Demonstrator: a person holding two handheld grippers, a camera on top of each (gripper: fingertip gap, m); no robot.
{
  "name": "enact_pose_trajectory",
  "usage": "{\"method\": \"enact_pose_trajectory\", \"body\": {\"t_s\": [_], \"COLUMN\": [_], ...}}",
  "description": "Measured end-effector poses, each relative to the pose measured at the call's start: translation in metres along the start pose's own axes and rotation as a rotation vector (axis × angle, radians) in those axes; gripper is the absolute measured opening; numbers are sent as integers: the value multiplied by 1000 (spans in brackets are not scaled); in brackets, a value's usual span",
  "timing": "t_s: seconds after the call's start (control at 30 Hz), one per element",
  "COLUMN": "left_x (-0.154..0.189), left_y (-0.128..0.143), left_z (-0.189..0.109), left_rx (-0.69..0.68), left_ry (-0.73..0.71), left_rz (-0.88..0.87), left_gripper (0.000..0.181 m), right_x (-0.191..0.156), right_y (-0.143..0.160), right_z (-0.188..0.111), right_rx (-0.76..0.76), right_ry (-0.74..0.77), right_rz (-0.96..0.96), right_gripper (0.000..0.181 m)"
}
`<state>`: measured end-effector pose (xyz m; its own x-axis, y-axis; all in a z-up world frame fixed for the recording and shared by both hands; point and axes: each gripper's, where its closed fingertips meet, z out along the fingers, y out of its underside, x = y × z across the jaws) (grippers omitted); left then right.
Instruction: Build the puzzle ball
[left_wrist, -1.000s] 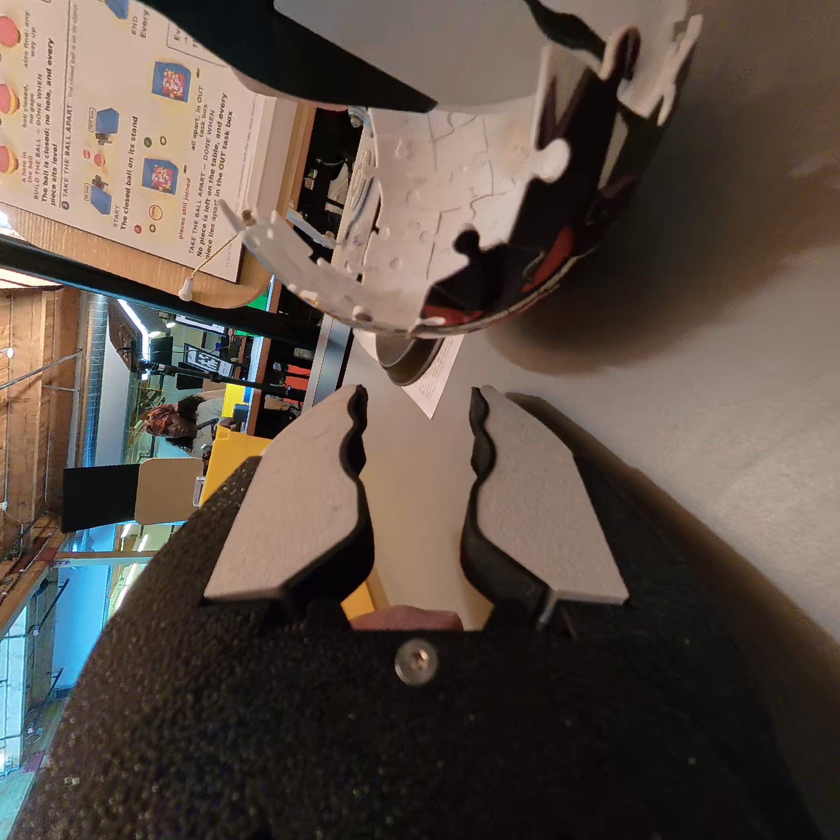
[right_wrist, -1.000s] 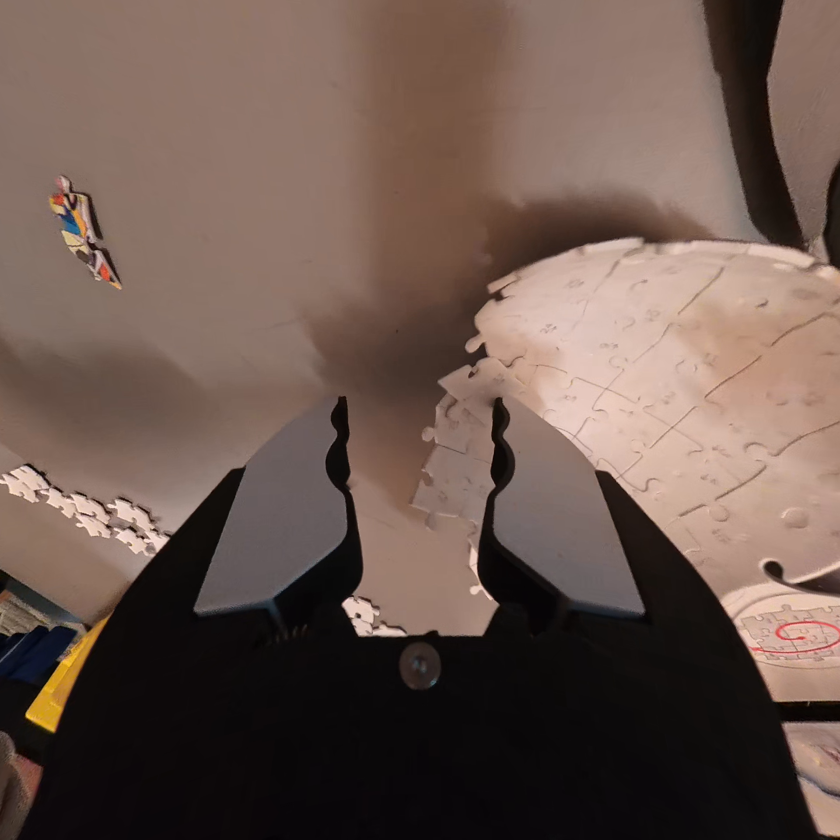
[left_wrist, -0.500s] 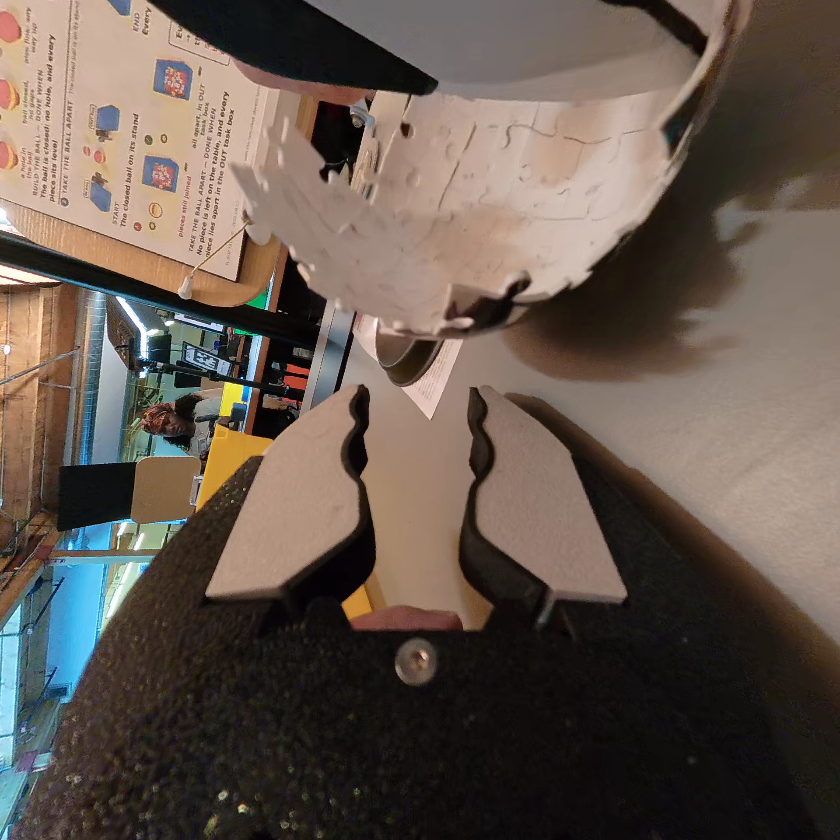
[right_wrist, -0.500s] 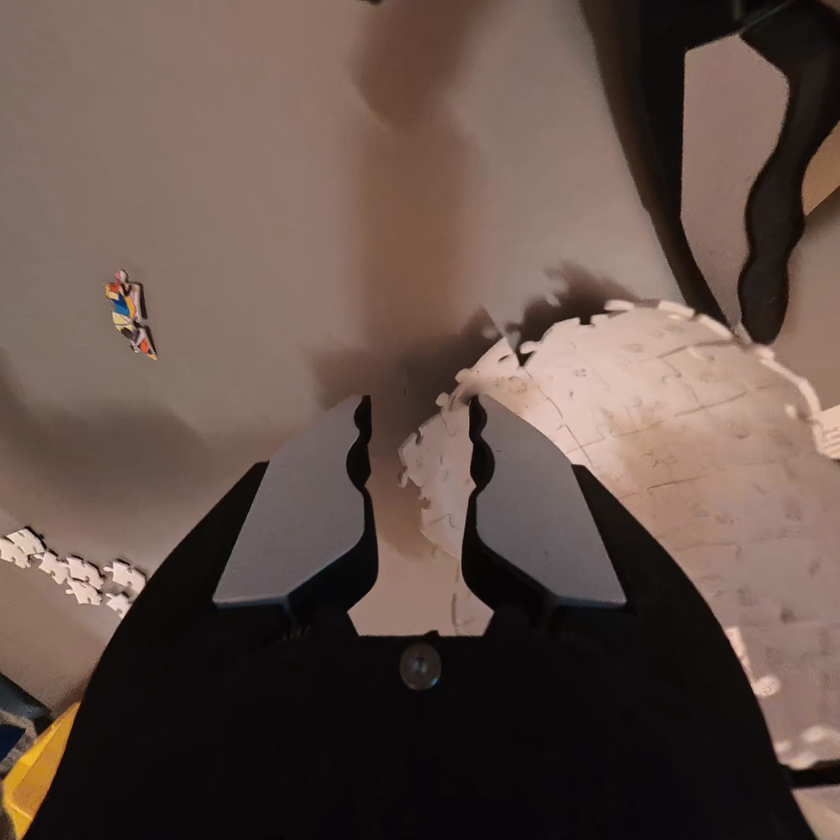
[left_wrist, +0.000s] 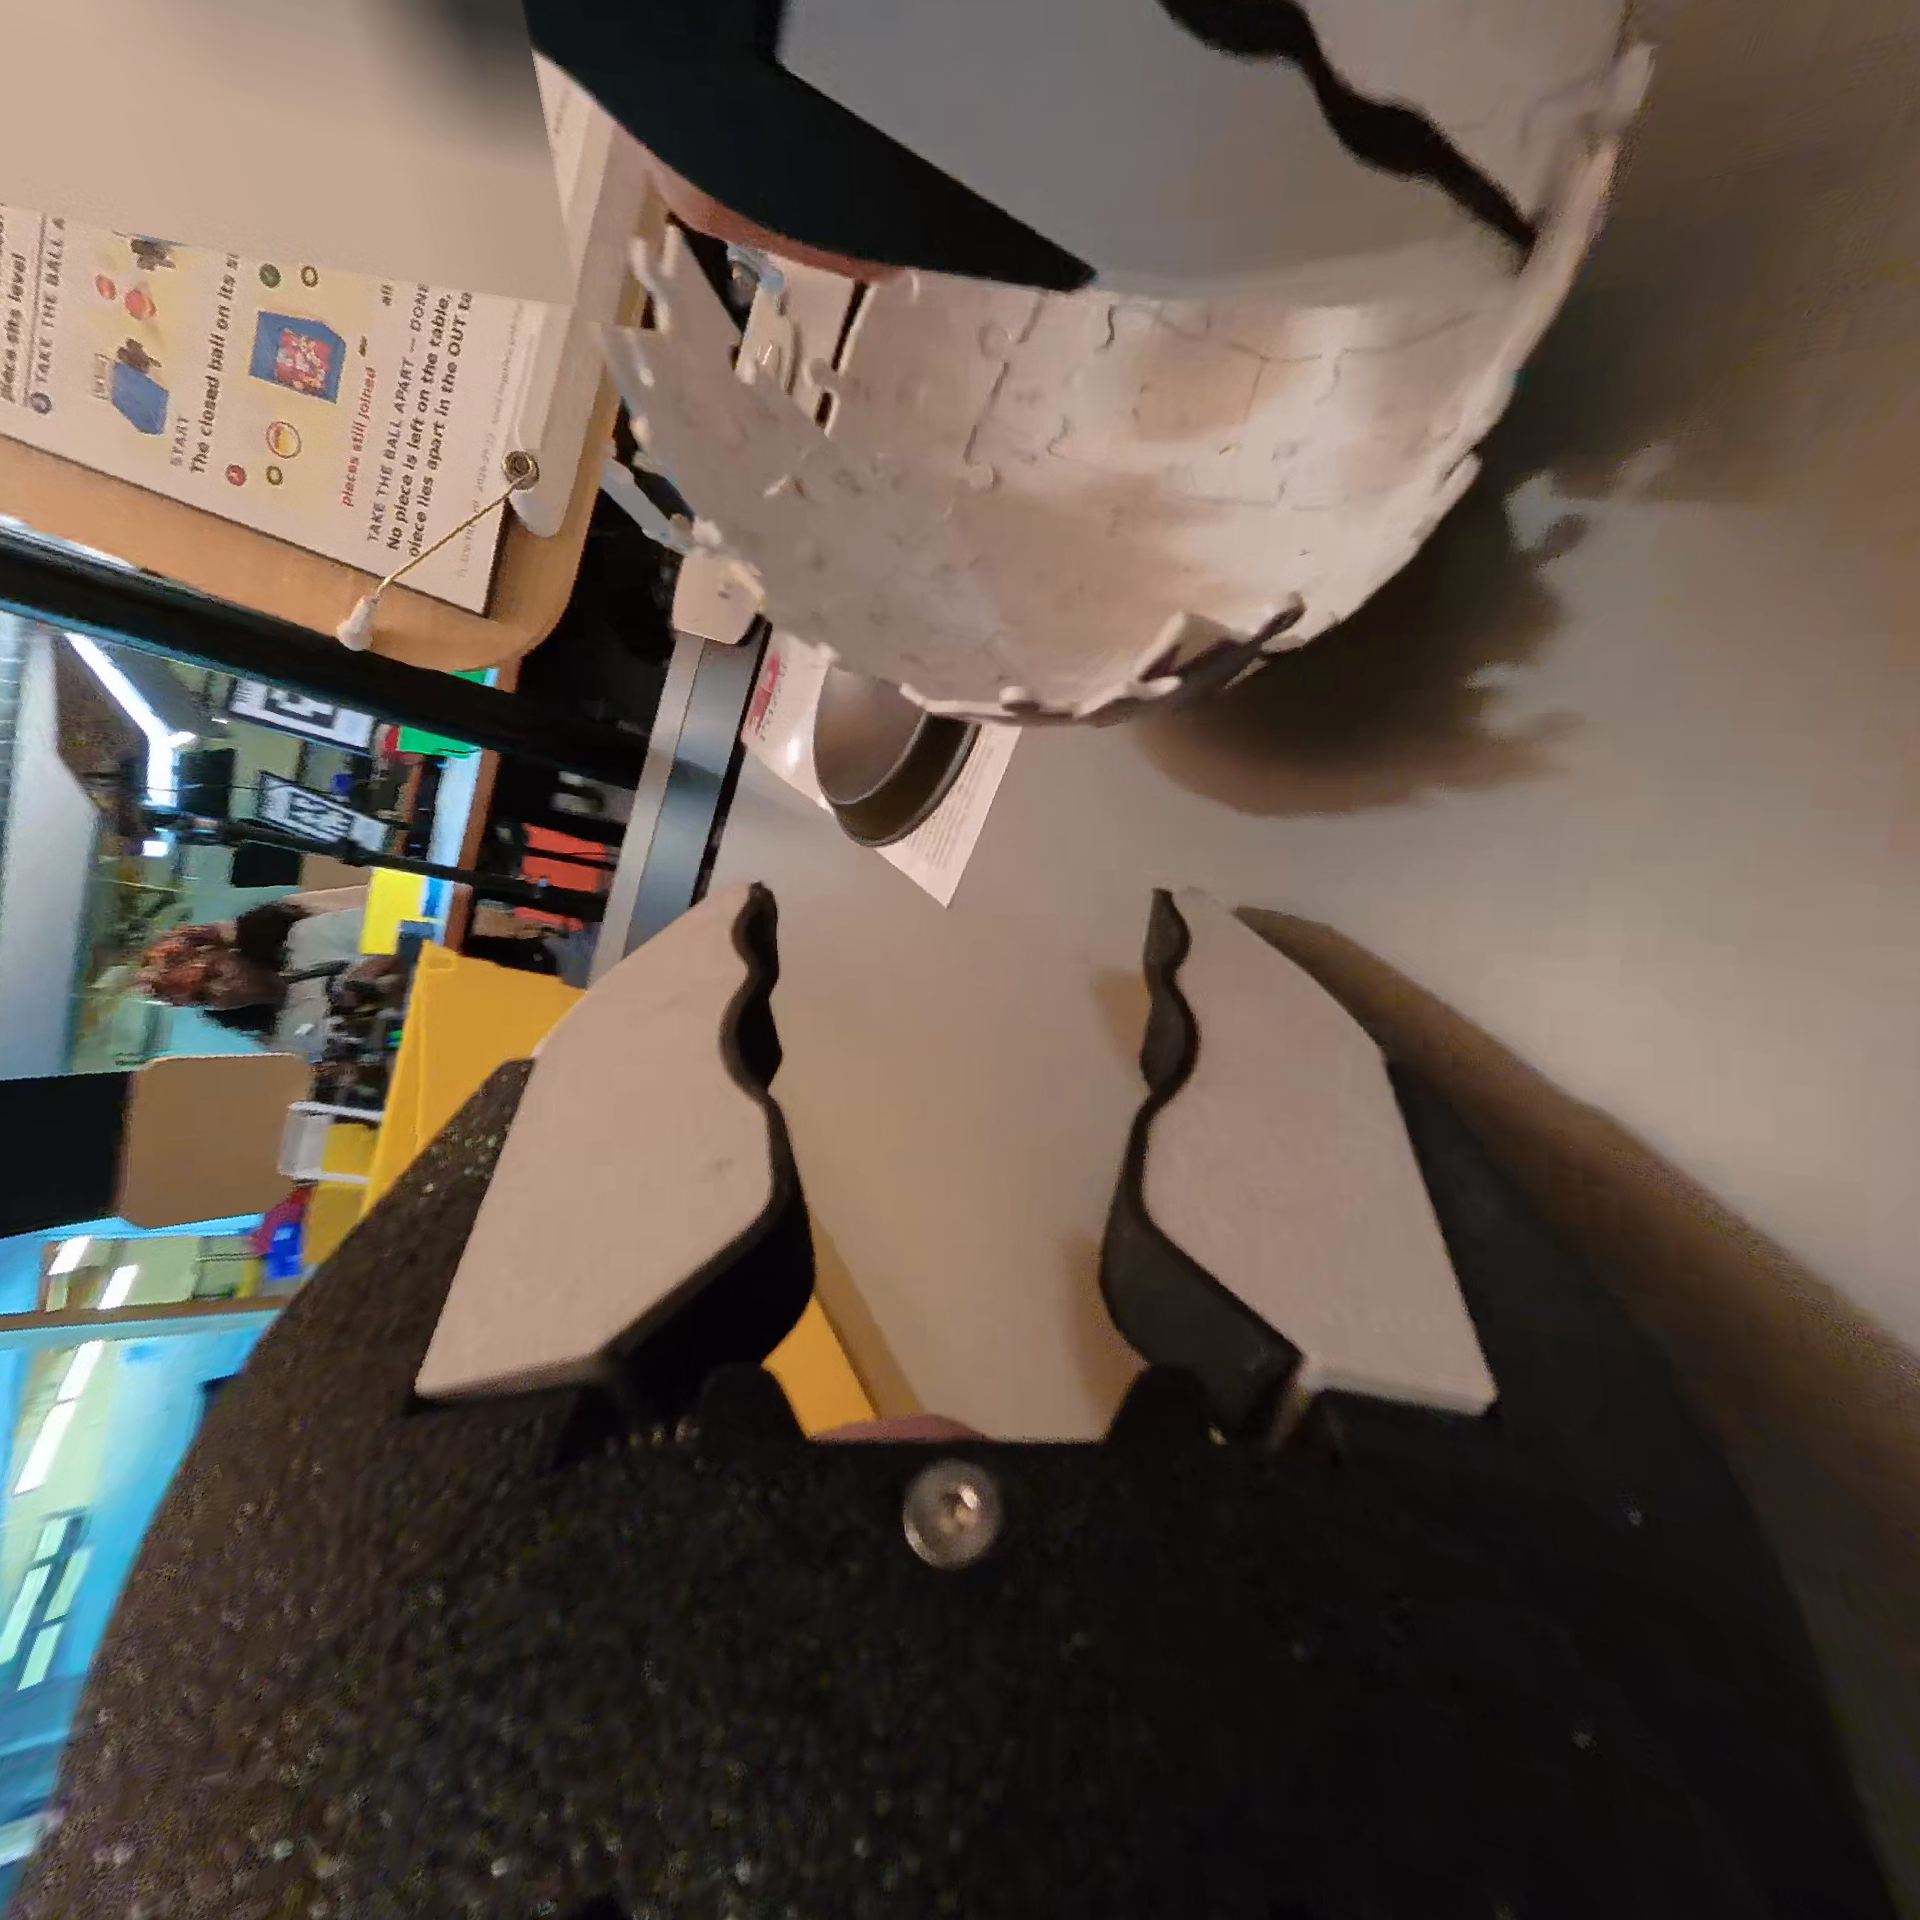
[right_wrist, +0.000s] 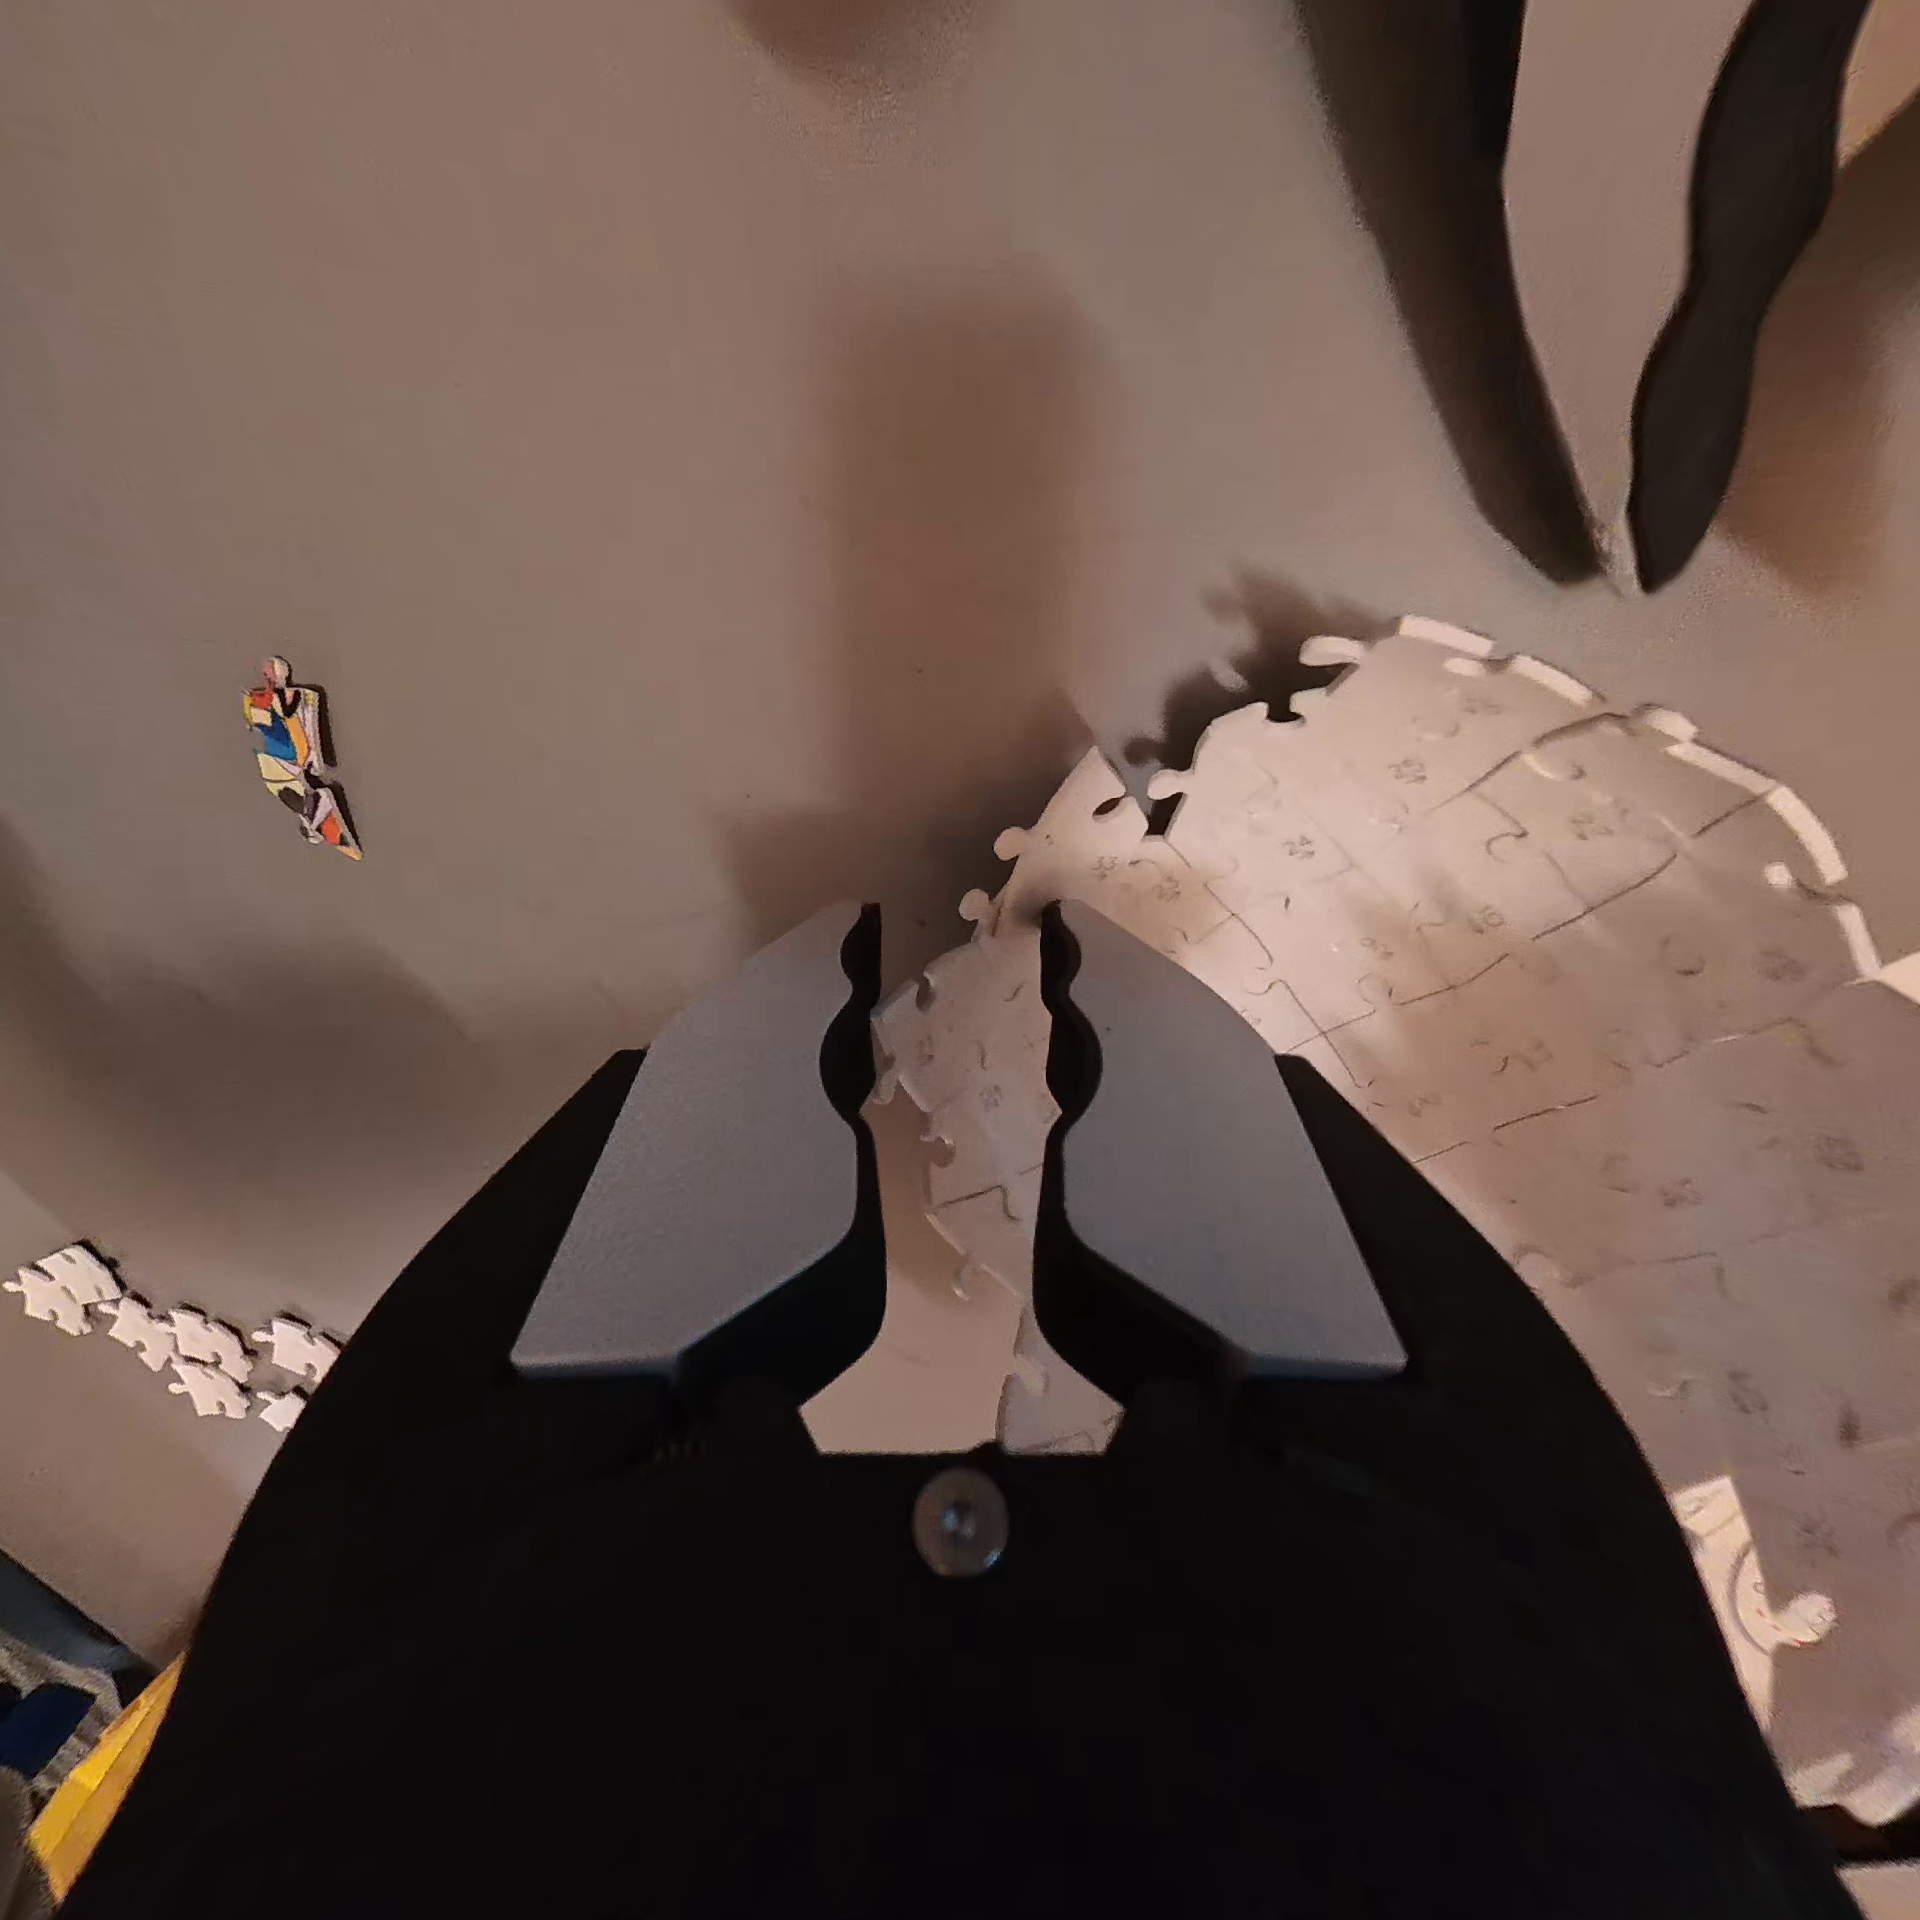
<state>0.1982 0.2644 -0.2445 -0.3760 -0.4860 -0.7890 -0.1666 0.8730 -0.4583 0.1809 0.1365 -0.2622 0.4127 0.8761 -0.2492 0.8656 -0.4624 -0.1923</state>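
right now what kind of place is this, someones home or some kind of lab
Probably a workshop or lab set up for recorded tasks, not a home. An instruction sheet on a clipboard hangs by the grey table, yellow bins stand beyond it, and a large open hall with work stations lies behind.

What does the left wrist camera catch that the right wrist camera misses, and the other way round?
Only the left wrist view shows the illustrated instruction sheet on a wooden board, a round grey metal dish and a yellow bin. Only the right wrist view shows a small multicoloured joined puzzle strip and loose white puzzle pieces. Both show the white curved puzzle-ball shell and the beige table.
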Motion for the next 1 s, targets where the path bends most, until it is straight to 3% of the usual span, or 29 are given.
{"method": "enact_pose_trajectory", "body": {"t_s": [0.03, 0.17, 0.27, 0.33, 0.57, 0.73, 1.0], "left_x": [-1, 0, 24, 37, 71, 75, 74], "left_y": [-3, -39, -66, -76, -90, -85, -80], "left_z": [-6, -27, -44, -46, -40, -24, -12], "left_rx": [14, 166, 257, 278, 227, 118, 74], "left_ry": [18, 88, 181, 196, 309, 261, 215], "left_rz": [-27, -120, -74, -24, 26, 114, 162], "left_gripper": [68, 54, 36, 35, 24, 20, 3], "right_x": [0, -2, -6, -7, -7, -7, -7], "right_y": [0, 0, 2, 3, 1, -1, 0], "right_z": [0, 0, 3, 5, 7, 6, 7], "right_rx": [4, 11, 2, -2, 2, 1, 0], "right_ry": [0, -15, -34, -48, -58, -50, -40], "right_rz": [2, 26, 27, 35, 63, 46, 41], "right_gripper": [30, 31, 30, 29, 29, 29, 30]}}
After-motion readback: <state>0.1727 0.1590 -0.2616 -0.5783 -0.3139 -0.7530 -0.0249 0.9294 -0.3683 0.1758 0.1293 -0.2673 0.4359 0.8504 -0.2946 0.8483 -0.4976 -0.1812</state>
